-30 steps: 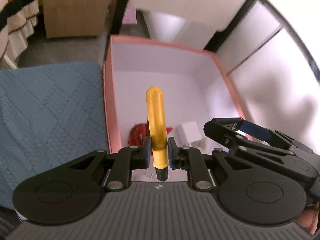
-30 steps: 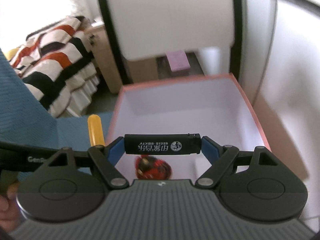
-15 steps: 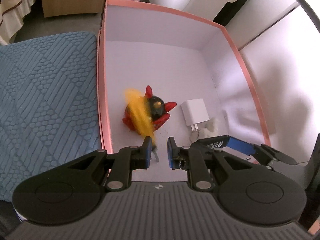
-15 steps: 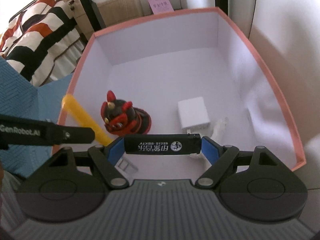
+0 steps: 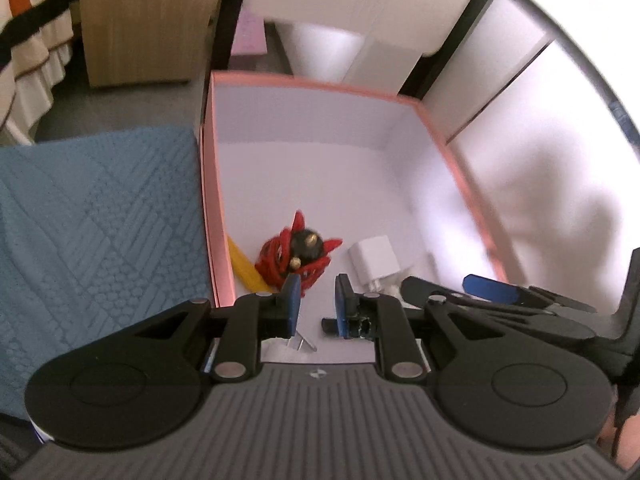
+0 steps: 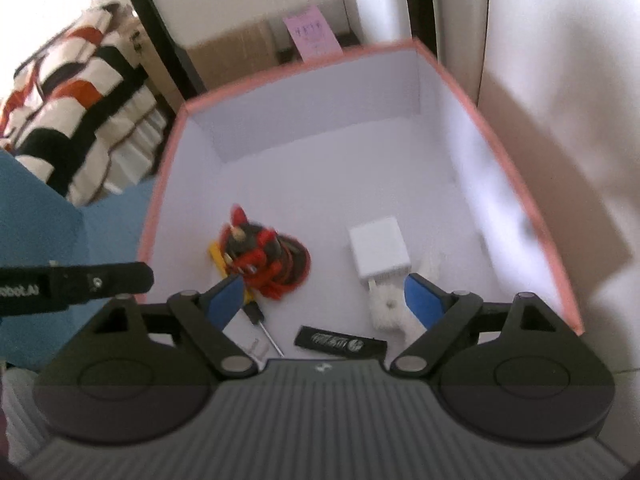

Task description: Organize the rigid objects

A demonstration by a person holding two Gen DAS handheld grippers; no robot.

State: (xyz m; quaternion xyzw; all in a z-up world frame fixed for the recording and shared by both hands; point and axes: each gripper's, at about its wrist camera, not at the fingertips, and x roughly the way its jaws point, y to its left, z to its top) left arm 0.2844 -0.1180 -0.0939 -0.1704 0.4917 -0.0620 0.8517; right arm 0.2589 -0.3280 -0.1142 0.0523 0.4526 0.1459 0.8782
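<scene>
A pink-rimmed white box (image 5: 208, 184) (image 6: 532, 216) lies below both grippers. Inside it stand a red and black figure (image 5: 298, 254) (image 6: 264, 256) and a white charger (image 5: 374, 262) (image 6: 380, 252). A yellow-handled screwdriver (image 5: 244, 266) (image 6: 218, 256) lies along the left wall. My left gripper (image 5: 318, 300) hovers over the near end, its pads a narrow gap apart with nothing between them. My right gripper (image 6: 326, 300) has its jaws opening wide and empty. A black printed stick (image 6: 340, 342) lies on the box floor just beneath it.
A blue quilted cloth (image 5: 100, 220) borders the box on the left. Beyond it are a wooden cabinet (image 5: 140, 20) and striped bedding (image 6: 72, 100). White panels rise to the right of the box. A white plug piece (image 6: 386, 304) lies by the charger.
The yellow screwdriver left my left gripper and dropped into the box by the left wall. The black stick left my right gripper and now lies on the box floor; those jaws spread wider.
</scene>
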